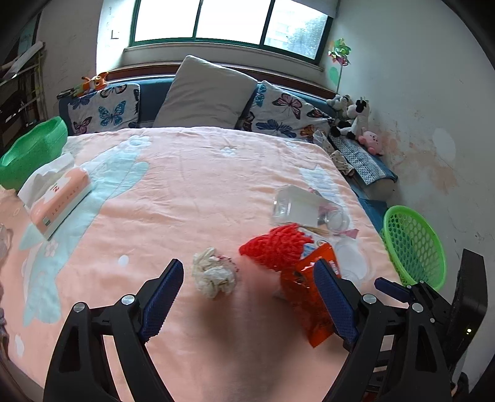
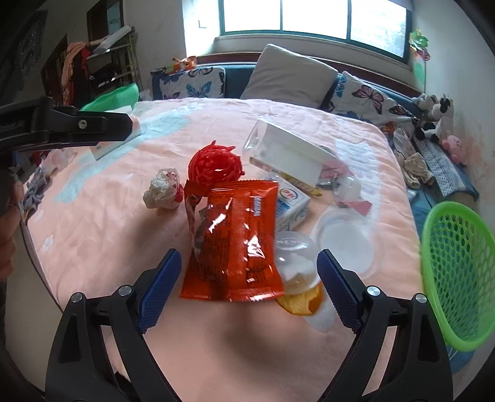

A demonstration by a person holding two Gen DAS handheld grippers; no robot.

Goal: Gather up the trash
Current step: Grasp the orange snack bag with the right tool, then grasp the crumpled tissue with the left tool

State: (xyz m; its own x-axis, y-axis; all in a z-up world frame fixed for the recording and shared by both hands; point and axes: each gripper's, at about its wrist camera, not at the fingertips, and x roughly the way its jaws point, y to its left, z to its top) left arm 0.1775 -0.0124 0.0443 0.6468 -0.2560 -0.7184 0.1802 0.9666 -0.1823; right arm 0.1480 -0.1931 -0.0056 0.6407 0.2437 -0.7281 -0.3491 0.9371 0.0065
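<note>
Right wrist view: right gripper [image 2: 247, 286] jaws apart around orange wrapper [image 2: 238, 244]; left gripper [image 1: 249, 298] jaws apart over bed [image 1: 191, 173].

Both views daylit, you've got one source: window [image 1: 229, 18] at the head of the bed, blown out to near white, no detail thru the glass except far right pane. Bedspread [image 1: 191, 173] evenly lit, colours slightly washed. Soft shadow patch on the spread just ahead of each gripper, edges diffuse. Specular glare on the orange snack wrapper [image 2: 238, 238] in right wrist view, white streaks across the foil. Heavy fisheye: window frame and walls bow, black vignette in all corners. Centre sharp enough; wrapper's lower edge and the clear plastic beside it look smeared, prob motion blur.
</note>
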